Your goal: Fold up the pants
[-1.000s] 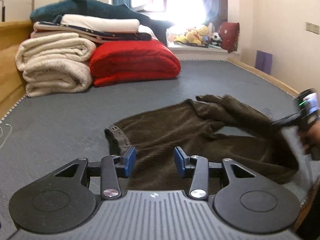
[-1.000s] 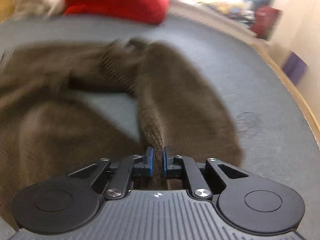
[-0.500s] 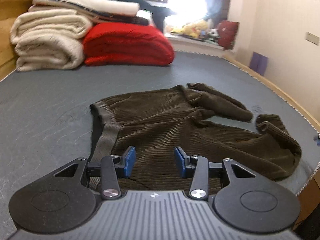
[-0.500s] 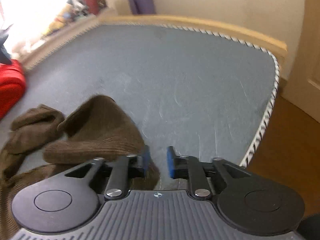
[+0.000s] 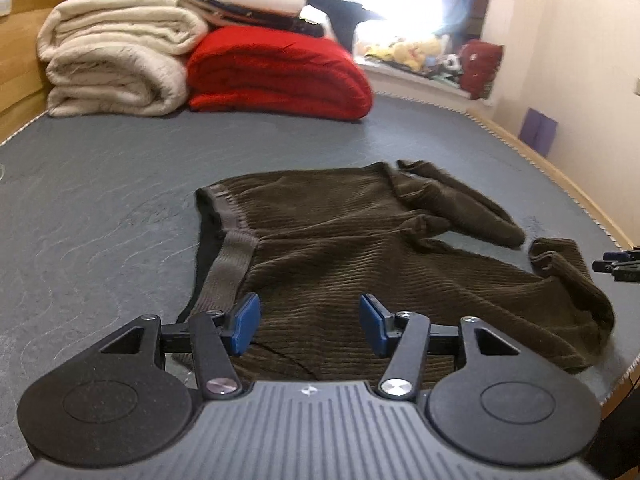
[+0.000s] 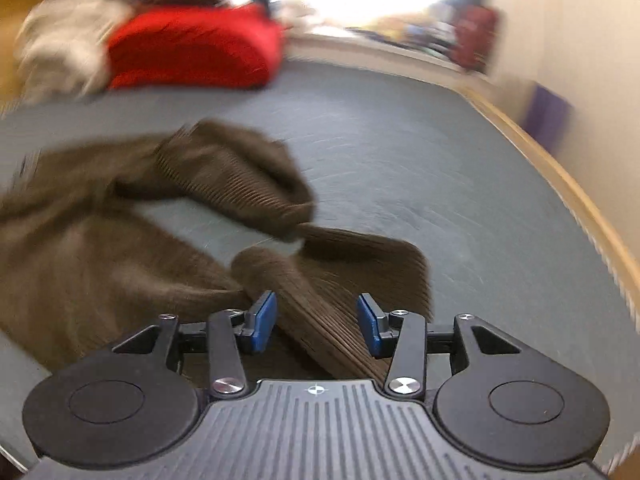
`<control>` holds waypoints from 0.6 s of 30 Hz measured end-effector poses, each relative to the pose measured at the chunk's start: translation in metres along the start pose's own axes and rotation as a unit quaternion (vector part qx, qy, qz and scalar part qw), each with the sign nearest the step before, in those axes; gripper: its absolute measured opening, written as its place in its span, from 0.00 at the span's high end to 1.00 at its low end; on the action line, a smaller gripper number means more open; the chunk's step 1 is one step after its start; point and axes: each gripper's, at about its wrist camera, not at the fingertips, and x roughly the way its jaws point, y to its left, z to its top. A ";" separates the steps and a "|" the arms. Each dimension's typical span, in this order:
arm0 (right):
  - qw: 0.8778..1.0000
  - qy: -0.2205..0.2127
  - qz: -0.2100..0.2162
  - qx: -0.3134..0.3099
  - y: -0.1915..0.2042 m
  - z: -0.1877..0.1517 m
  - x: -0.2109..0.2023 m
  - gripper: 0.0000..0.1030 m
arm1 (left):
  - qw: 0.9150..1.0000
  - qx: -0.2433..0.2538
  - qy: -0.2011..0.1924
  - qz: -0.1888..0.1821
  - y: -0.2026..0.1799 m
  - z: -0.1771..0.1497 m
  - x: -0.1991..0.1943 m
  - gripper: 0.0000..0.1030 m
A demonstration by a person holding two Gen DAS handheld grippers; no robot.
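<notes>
Left gripper [image 5: 310, 322]: jaws apart & opening, nothing pinched, hovering over the waist end of the pants [image 5: 360, 256]. Right gripper [image 6: 316, 324]: jaws opening too, a ribbed leg fold lies between the pads but isn't clamped. Pants lie spread on the grey mattress [image 5: 100, 200], legs crumpled toward the right edge, waistband [image 5: 228, 256] at left. Soft, limp corduroy, prob. light, will sag & bunch; best grabbed at waistband corner & leg cuffs [image 6: 292, 208].

blurred: blanket pile [image 6: 152, 40] | cut off: right claw [image 5: 618, 266]
</notes>
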 end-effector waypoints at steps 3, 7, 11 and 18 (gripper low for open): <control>0.997 0.020 0.009 -0.072 0.021 0.009 0.037 0.52 | 1.000 0.004 0.014 0.016 0.002 0.002 0.008 0.40; 0.984 0.060 -0.005 -0.168 0.046 0.002 0.073 0.55 | 0.999 0.011 0.031 0.032 0.001 0.006 0.019 0.39; 0.994 0.033 -0.011 -0.099 0.019 0.012 0.068 0.75 | 0.998 0.017 0.038 0.037 -0.003 0.005 0.024 0.39; 0.974 -0.068 -0.123 0.178 -0.101 -0.016 0.001 0.92 | 0.998 0.023 0.044 0.034 -0.006 0.003 0.027 0.39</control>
